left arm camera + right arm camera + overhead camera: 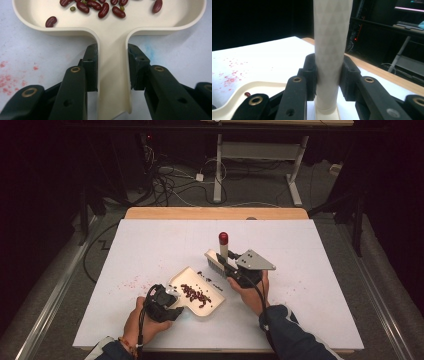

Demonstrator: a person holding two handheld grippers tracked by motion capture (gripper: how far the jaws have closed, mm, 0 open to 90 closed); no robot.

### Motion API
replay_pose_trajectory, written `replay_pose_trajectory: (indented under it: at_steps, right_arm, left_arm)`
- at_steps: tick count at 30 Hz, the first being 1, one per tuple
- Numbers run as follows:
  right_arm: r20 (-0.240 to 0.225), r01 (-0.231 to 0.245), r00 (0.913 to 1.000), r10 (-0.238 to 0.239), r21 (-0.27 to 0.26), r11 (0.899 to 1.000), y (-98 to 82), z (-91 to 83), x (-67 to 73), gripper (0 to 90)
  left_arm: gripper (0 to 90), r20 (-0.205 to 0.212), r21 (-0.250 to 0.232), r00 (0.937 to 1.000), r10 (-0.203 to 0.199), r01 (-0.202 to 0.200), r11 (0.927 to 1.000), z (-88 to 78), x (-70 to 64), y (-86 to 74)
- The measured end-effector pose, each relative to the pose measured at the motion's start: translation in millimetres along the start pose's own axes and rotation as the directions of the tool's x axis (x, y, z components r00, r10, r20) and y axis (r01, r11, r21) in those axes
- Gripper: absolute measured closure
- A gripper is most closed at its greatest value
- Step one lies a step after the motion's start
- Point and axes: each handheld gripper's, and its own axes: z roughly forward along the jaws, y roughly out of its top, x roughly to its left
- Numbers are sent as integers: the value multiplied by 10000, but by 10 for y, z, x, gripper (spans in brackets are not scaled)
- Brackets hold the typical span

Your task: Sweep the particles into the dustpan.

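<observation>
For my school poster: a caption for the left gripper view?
Left claw shut on a cream dustpan's handle, red beans inside.

Dark red beans (103,10) lie in a cream dustpan (113,37); the brush handle (331,47) is white, triangle-patterned.

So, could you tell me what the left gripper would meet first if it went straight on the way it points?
Probably the dustpan's back wall, since the left gripper is shut on its handle; beyond that, the beans.

My left hand (140,322) sat low in the frame's lower left, its left gripper (172,301) clamped tight. My right hand (252,292) sat just right of centre, its right gripper (225,265) clamped shut, jaws angled toward the upper left.
</observation>
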Motion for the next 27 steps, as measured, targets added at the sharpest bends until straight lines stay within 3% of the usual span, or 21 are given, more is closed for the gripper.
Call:
replay_pose_trajectory:
  at_steps: [7,12,18,27]
  right_arm:
    - [-430,454,9981,-446,165,9988,19,85,194,707]
    - [-839,261,9962,-237,274,9993,44,76,222,707]
    - [-1905,222,9816,-159,315,9993,104,67,348,707]
    - [-2489,233,9683,-201,102,9997,184,7,494,708]
  left_arm:
    - [642,72,76,10000,-1,1,10000,-8,-12,-2]
    - [641,103,90,9999,-3,2,10000,-14,-5,14]
    - [641,173,73,9998,-33,31,10000,-21,9,21]
    - [641,147,55,9999,-27,26,10000,-10,10,18]
